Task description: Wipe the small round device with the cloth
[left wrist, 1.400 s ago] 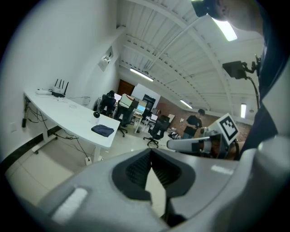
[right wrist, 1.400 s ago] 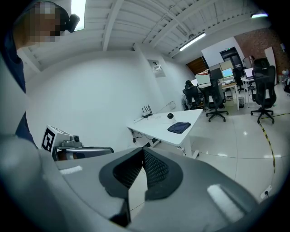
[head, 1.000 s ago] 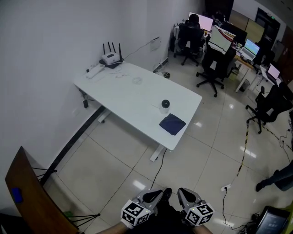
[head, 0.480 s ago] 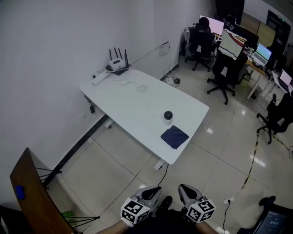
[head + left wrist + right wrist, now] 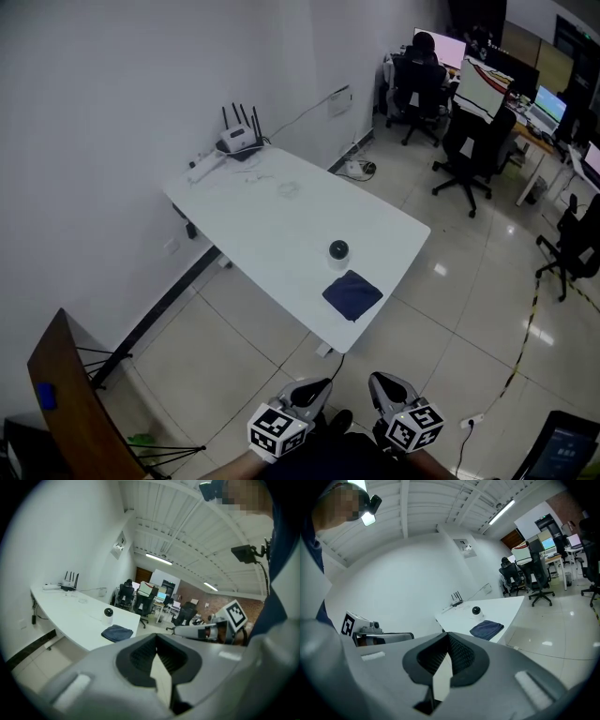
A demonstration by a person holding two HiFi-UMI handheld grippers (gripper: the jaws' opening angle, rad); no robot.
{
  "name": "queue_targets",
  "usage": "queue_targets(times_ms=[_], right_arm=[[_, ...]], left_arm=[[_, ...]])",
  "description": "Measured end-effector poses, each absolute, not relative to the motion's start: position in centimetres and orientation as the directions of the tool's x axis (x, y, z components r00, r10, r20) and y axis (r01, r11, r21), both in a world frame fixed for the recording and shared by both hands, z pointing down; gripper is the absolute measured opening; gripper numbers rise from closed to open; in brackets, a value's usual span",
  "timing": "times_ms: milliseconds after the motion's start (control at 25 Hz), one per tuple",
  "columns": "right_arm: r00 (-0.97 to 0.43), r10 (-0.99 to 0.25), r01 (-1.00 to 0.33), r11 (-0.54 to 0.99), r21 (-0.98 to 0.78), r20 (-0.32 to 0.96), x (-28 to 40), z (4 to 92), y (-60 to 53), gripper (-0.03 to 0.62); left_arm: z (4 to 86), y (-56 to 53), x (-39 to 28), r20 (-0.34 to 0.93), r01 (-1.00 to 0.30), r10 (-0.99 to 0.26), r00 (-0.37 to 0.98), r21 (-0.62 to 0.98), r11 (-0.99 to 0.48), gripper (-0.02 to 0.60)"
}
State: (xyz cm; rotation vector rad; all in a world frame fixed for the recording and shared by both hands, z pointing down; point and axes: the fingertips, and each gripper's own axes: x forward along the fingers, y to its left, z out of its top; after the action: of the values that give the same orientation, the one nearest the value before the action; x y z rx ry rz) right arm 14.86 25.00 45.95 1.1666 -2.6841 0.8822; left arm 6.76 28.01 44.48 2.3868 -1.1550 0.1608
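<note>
The left gripper (image 5: 312,388) and right gripper (image 5: 381,385), jaws pressed together on nothing, hang at six o'clock, well apart from the table (image 5: 272,225), where the cloth (image 5: 352,294) lies at the round device's (image 5: 338,250) five o'clock.

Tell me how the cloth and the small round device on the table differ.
The device is white with a black top; the cloth is dark blue. The device stands upright and round; the cloth lies flat, roughly square. The cloth covers more table than the device. Both sit near the same end of the white table.
</note>
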Motion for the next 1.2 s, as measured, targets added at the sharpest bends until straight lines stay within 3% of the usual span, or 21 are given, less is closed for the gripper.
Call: queue_targets(times_ms=[520, 1200], right_arm=[[-0.622, -0.721, -0.761, 0.463, -0.455, 0.306, 15.2, 46.0, 17.2, 0.009], [-0.499, -0.799, -0.848, 0.371, -0.379, 0.335, 9.0, 45.3, 10.5, 0.009]], left_arm=[[45.1, 19.9, 6.2, 0.299, -0.714, -0.652, 0.697, 0.38, -0.589, 0.003], [46.4, 11.9, -0.1, 0.298, -0.586, -0.505, 0.81, 0.44, -0.68, 0.029]])
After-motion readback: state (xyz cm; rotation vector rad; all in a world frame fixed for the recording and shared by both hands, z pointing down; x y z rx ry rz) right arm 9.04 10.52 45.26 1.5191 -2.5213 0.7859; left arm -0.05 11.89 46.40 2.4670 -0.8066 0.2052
